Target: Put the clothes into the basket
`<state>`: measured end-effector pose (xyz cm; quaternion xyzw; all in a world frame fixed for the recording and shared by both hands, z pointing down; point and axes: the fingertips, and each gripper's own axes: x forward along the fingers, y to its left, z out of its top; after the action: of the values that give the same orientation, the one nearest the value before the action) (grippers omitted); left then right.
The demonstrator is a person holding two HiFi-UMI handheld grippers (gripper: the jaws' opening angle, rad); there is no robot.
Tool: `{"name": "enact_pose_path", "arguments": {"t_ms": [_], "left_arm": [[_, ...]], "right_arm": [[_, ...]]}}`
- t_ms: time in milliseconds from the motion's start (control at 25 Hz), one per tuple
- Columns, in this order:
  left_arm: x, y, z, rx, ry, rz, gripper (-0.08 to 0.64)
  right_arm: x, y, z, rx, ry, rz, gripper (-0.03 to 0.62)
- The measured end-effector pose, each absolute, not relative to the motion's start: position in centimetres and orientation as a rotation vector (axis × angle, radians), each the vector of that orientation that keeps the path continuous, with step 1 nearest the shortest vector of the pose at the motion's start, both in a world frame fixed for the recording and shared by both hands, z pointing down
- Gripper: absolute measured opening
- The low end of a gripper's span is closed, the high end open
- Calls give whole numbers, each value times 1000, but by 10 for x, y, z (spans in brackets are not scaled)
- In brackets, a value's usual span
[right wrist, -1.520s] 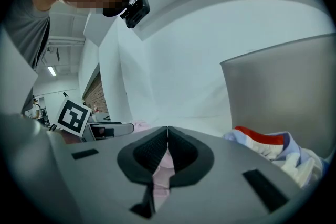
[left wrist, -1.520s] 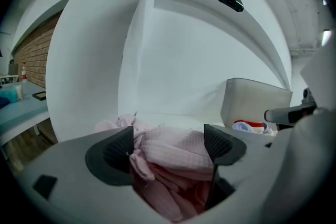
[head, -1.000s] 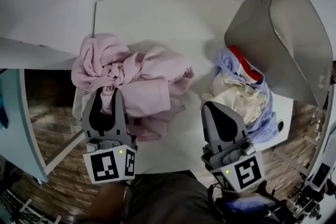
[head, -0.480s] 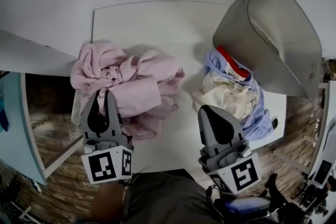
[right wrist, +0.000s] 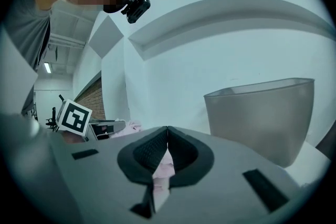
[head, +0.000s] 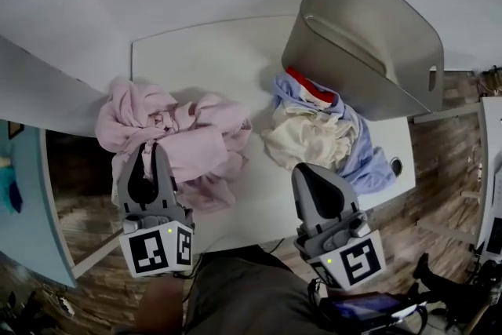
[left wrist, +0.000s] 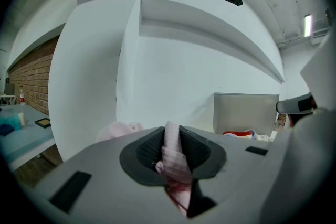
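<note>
Left gripper point(head: 150, 150) pinching thin fold of pink garment point(head: 192, 139), well apart from basket point(head: 369, 43); bundle could slip out mid-carry. Right gripper point(head: 301, 169) closed, empty, nearer basket.

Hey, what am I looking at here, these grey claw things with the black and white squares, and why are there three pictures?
A person holds a two-jaw hand tool in each hand; the squares are markers on them. One picture comes from a camera on the person's head, looking down. The other two come from cameras riding on each tool. On the white table lie a pink clothes pile and a cream, blue and red pile, with a grey basket behind it. The left gripper pinches a fold of the pink clothes pile. The right gripper is shut on nothing.
</note>
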<state>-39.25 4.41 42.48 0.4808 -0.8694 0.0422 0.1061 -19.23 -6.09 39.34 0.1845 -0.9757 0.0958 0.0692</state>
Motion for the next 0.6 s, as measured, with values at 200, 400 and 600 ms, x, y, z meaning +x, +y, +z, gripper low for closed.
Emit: {"name": "enact_pose_path", "arguments": {"t_ms": [200, 400, 600], "left_arm": [[-360, 49, 391, 1481, -2560, 114, 77], [-324, 44, 354, 1610, -2561, 100, 75], [-268, 45, 318, 1727, -2514, 82, 74]], "right_arm": [[-156, -46, 371, 599, -2966, 252, 9], [-119, -37, 344, 703, -3056, 211, 9], [-65, -19, 325, 773, -3068, 204, 9]]}}
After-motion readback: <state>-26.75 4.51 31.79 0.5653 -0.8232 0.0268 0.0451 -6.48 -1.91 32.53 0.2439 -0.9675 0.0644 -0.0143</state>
